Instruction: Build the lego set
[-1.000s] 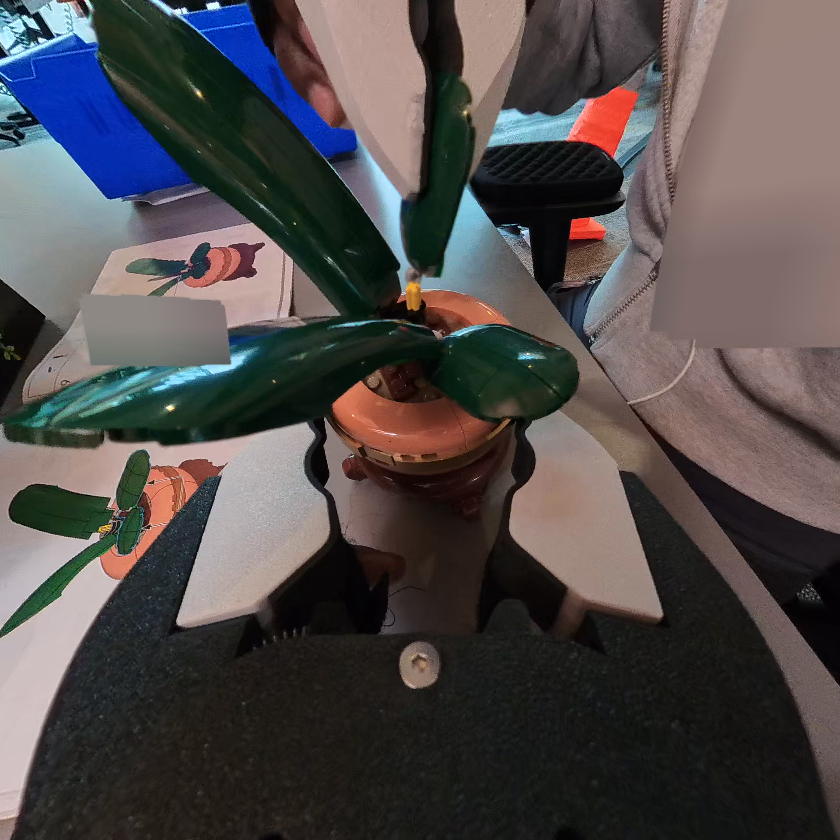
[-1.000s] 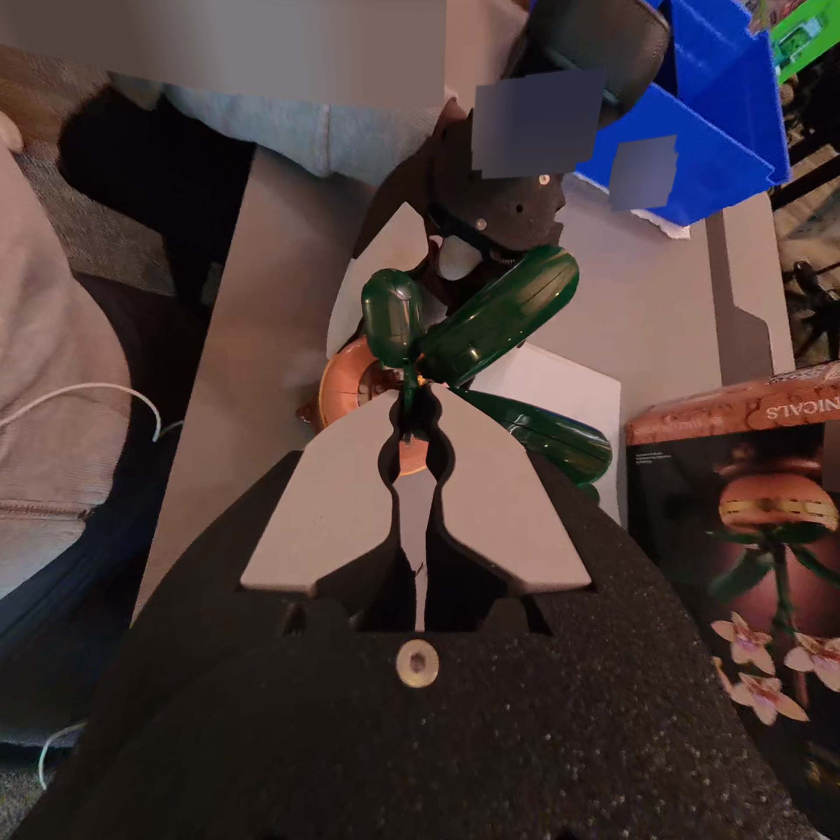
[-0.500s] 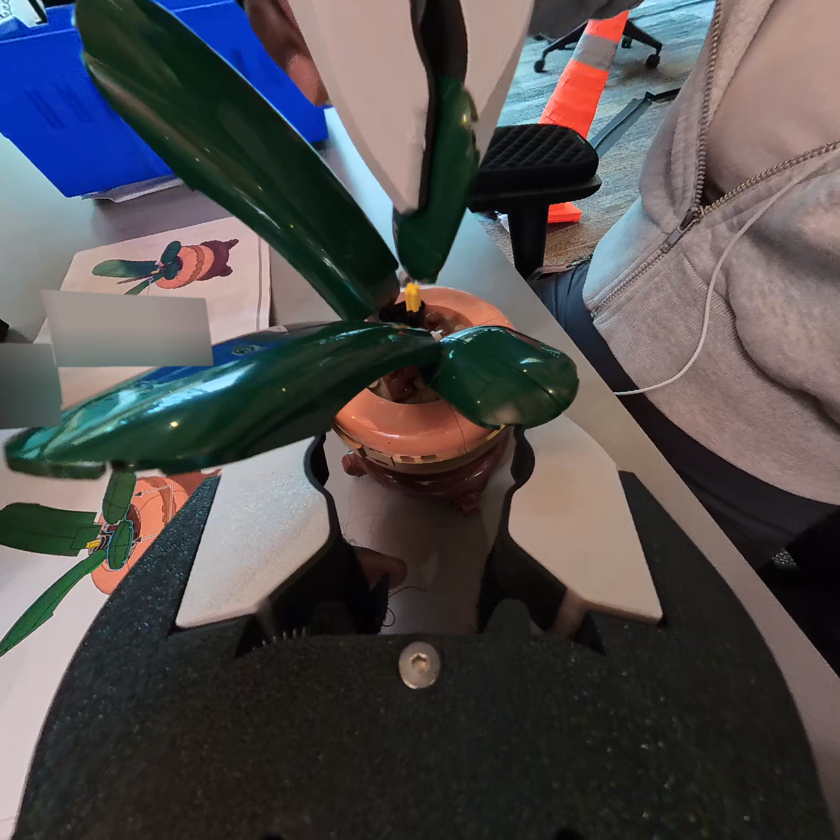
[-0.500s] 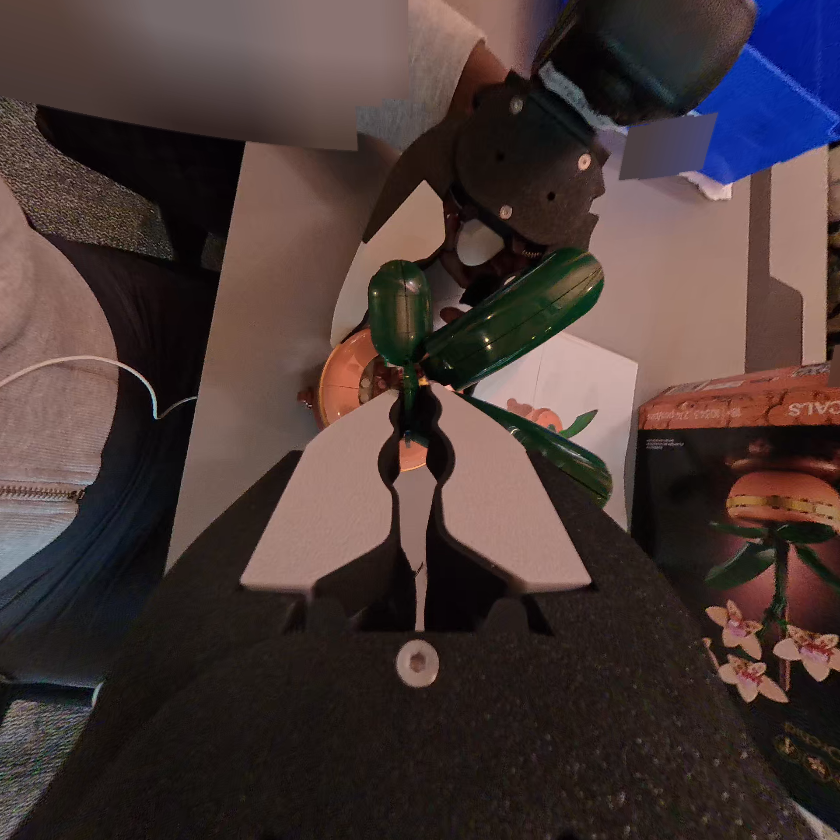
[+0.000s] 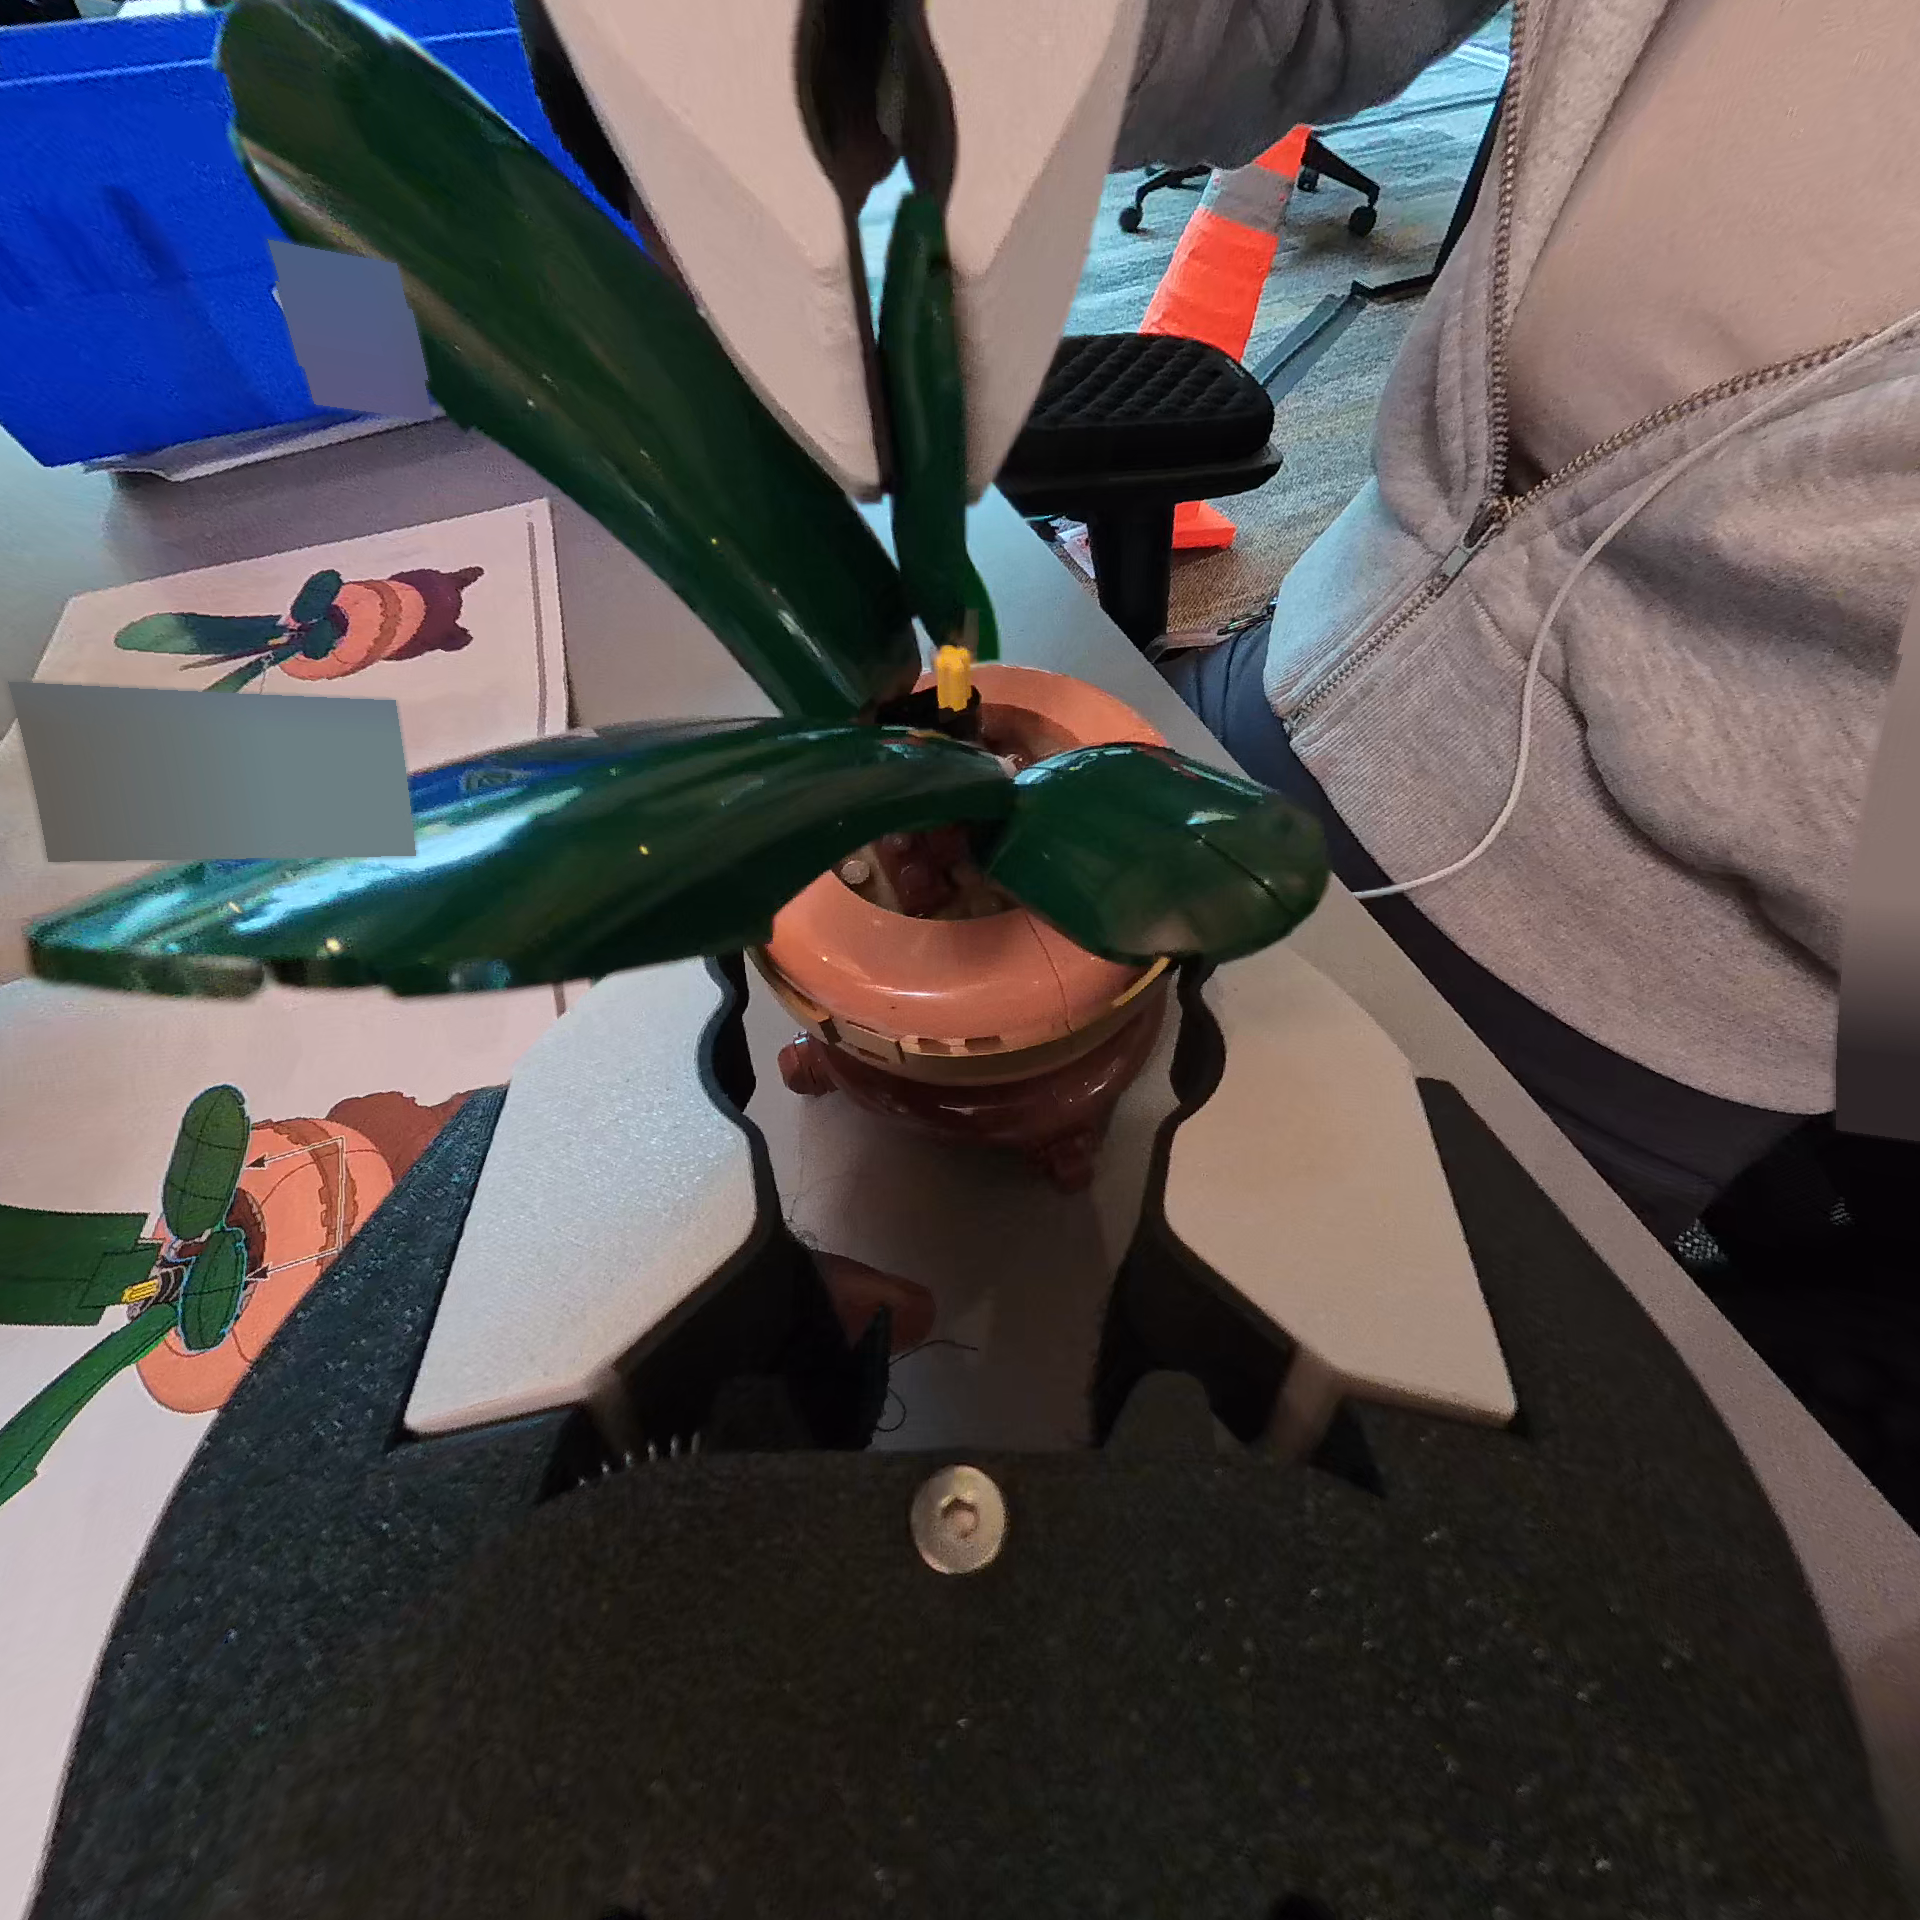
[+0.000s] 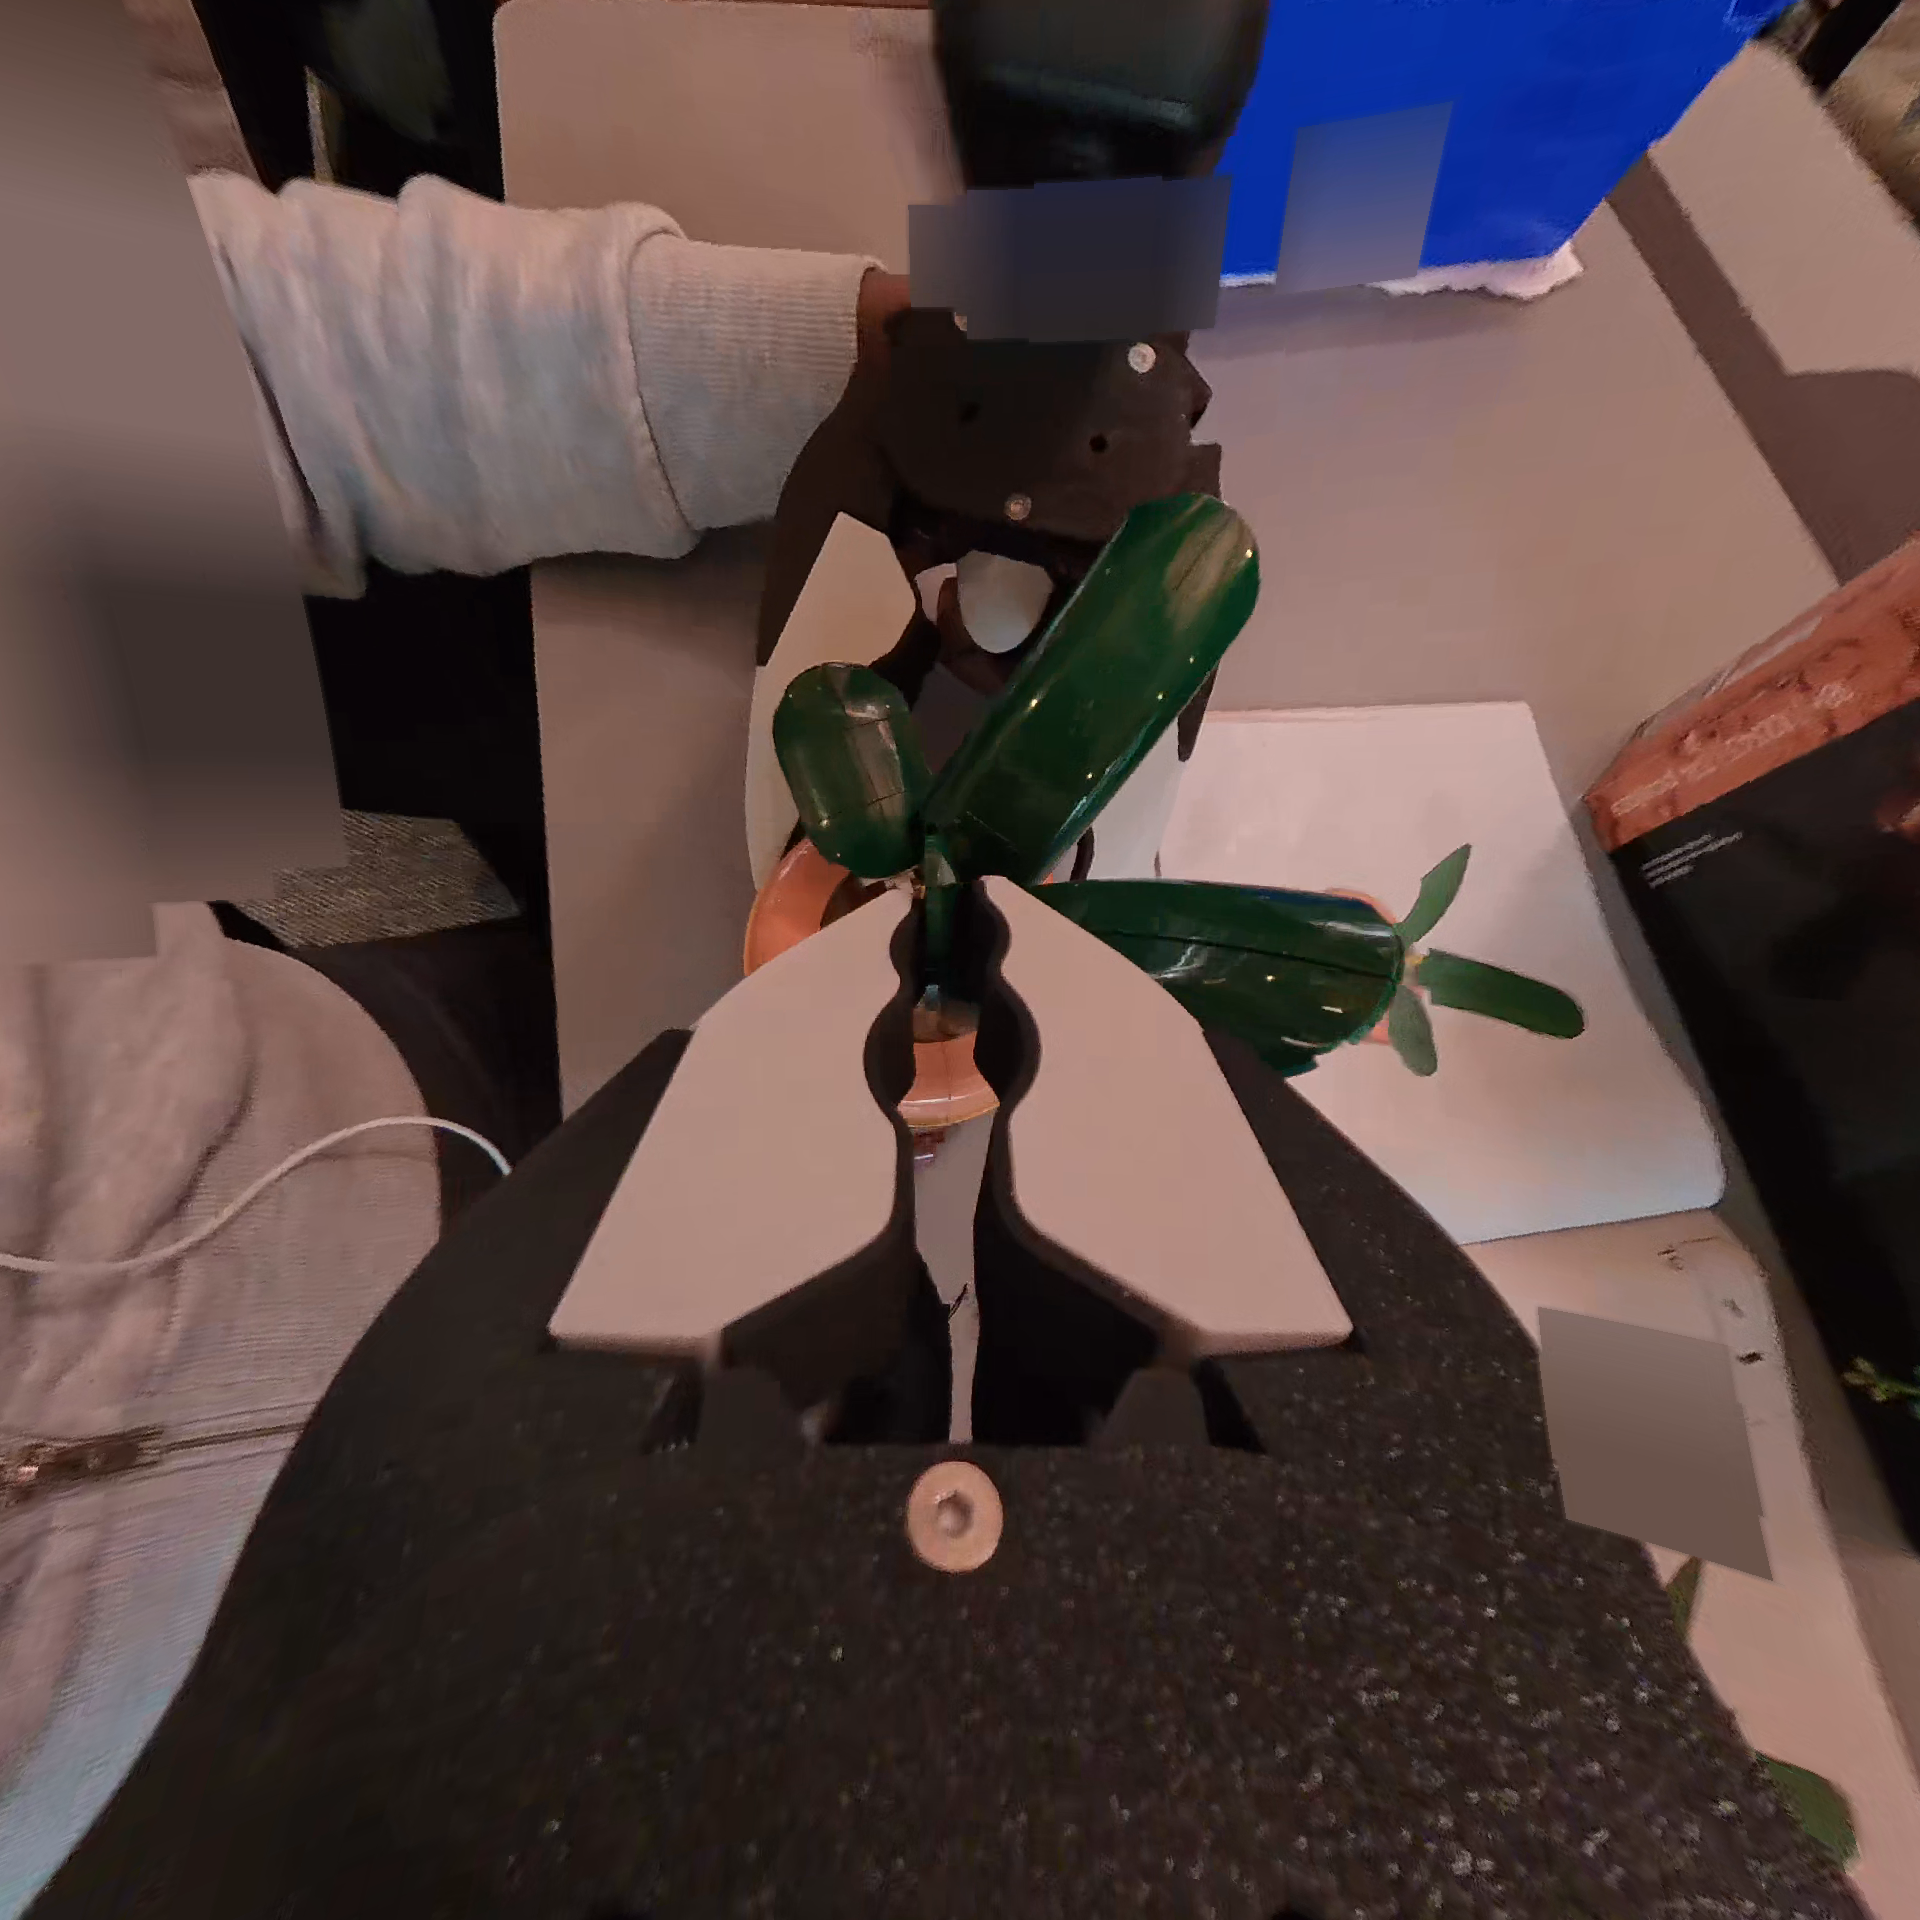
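Observation:
A salmon lego pot (image 5: 914, 945) on a brown base stands near the table's right edge. Two long dark green leaves (image 5: 582, 416) and one short leaf (image 5: 1153, 852) spread from its middle, beside an upright yellow pin (image 5: 951, 675). My left gripper (image 5: 956, 997) is shut on the pot, one finger on each side. My right gripper (image 5: 925, 478) comes down from above, shut on a small green leaf (image 5: 925, 343) whose lower tip hangs just above the pin. In the right wrist view the right gripper (image 6: 951, 914) holds this leaf (image 6: 940, 904) edge-on over the pot (image 6: 790, 914).
An open instruction booklet (image 5: 312, 644) lies left of the pot. A blue bin (image 5: 104, 260) stands behind it. The set's box (image 6: 1787, 883) stands at the right in the right wrist view. A person in a grey hoodie (image 5: 1610, 520), a chair armrest (image 5: 1143, 416) and an orange cone (image 5: 1226, 260) are beyond the table edge. My hands' fingertips stand some 7 cm from each other.
My right gripper has turned the small leaf more upright and brought its tip slightly lower towards the yellow pin. My left gripper keeps its hold on the pot.

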`<state>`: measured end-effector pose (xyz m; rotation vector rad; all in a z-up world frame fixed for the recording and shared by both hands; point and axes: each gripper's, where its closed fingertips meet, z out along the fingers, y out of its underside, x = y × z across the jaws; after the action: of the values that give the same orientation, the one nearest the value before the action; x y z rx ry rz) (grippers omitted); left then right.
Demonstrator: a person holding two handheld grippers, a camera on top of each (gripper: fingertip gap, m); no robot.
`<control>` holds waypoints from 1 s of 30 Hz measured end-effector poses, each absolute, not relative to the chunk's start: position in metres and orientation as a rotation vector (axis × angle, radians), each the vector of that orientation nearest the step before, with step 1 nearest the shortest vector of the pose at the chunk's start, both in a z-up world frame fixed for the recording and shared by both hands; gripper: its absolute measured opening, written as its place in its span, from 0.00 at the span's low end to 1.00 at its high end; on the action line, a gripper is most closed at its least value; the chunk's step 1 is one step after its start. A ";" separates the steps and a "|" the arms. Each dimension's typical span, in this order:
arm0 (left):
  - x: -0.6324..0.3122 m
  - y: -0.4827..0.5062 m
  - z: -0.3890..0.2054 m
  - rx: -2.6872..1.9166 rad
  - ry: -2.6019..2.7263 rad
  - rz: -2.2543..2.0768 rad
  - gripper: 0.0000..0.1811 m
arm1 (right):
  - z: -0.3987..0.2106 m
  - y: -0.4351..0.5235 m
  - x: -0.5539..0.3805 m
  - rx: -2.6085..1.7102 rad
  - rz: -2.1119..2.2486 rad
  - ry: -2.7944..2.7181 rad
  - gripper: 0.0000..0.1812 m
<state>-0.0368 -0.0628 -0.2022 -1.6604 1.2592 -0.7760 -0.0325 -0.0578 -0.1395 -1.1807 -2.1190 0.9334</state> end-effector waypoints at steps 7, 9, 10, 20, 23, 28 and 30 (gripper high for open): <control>-0.036 -0.065 -0.202 -1.648 1.278 -0.778 0.44 | -0.143 -0.064 -0.031 -1.112 0.873 -2.156 0.03; -0.036 -0.065 -0.202 -1.645 1.282 -0.777 0.44 | -0.143 -0.065 -0.032 -1.084 0.841 -2.168 0.03; -0.036 -0.065 -0.202 -1.643 1.282 -0.777 0.44 | -0.143 -0.066 -0.032 -1.072 0.822 -2.174 0.03; -0.035 -0.066 -0.202 -1.615 1.295 -0.769 0.44 | -0.146 -0.071 -0.033 -0.940 0.688 -2.294 0.03; -0.035 -0.066 -0.202 -1.609 1.290 -0.773 0.44 | -0.146 -0.071 -0.034 -0.930 0.675 -2.313 0.03; -0.035 -0.066 -0.202 -1.605 1.283 -0.778 0.44 | -0.149 -0.070 -0.033 -0.893 0.634 -2.303 0.03; -0.035 -0.066 -0.202 -1.603 1.279 -0.780 0.44 | -0.149 -0.069 -0.032 -0.891 0.638 -2.285 0.03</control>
<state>-0.0350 -0.0659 -0.2023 -1.6032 1.2787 -0.7802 -0.0317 -0.0691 -0.1493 -0.8907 -2.2855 0.6385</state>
